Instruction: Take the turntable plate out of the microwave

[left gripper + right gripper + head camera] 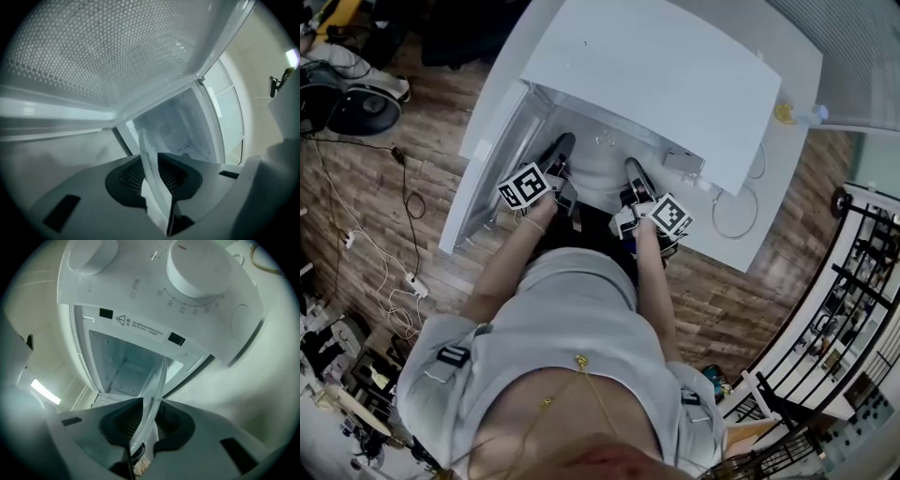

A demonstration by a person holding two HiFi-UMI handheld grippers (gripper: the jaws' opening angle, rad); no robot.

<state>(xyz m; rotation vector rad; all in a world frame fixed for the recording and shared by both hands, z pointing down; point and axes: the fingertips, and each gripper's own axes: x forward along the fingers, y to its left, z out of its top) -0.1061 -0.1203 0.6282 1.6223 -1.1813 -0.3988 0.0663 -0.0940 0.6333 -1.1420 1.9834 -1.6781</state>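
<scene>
Glass turntable plate at the microwave mouth, left tool clamped on its 9 o'clock rim, right tool clamped at 3 o'clock — cavity walls near both edges, open door at 8 o'clock, white desk beneath.

A white table is seen up top, with the microwave parked right on it. A thin cable loop is laid on the tabletop at 4 o'clock from the microwave, and a small yellow bit at 3 o'clock. Wood floor is spread below. A white power strip and loose cables are left on it around 8 o'clock.
</scene>
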